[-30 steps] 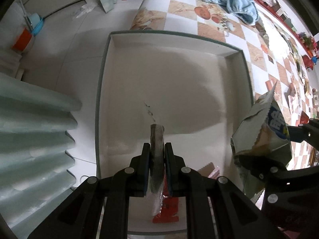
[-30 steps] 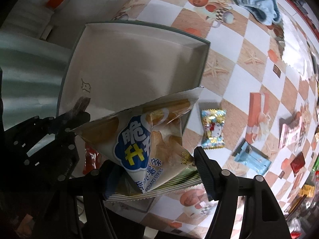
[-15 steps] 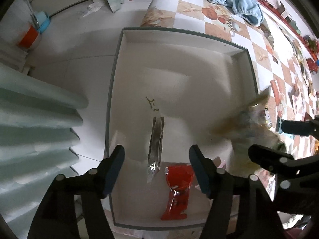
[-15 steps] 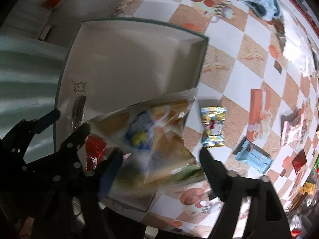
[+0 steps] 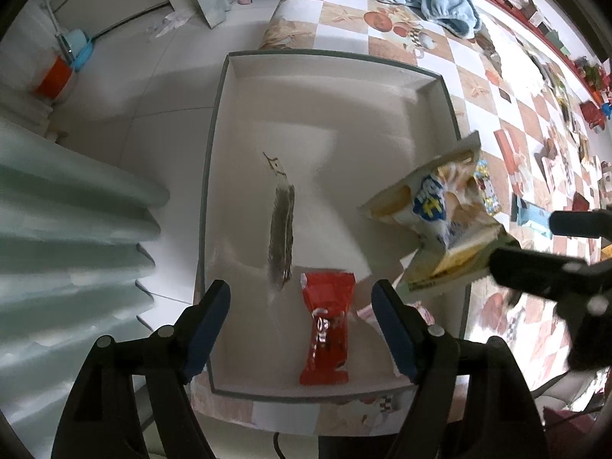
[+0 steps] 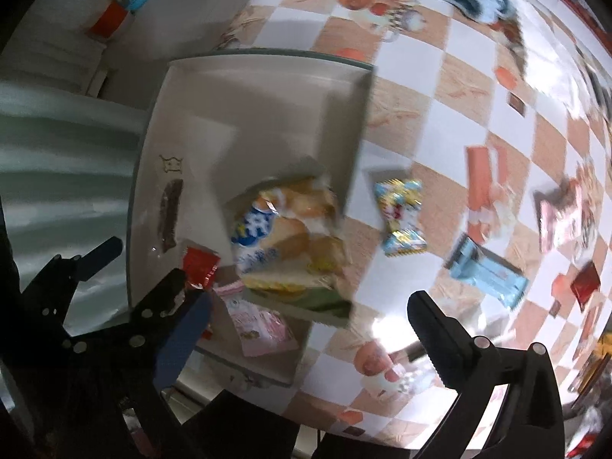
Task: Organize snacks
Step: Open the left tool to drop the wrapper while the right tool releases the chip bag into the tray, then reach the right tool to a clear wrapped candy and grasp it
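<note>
Below, my left claw (image 5: 300,329) has just been opening, empty, above the dark bar (image 5: 282,235) and red packet (image 5: 325,329) in the white box (image 5: 332,88). My right claw (image 6: 306,329) (jaws just spread, gripping nothing) hovers over the chip bag (image 6: 290,244) at the box's table-side edge.

White tray (image 5: 443,88): dark bar (image 5: 282,229) left, red packet (image 5: 325,329) near edge, chip bag (image 5: 436,206) tilted over right wall.
</note>
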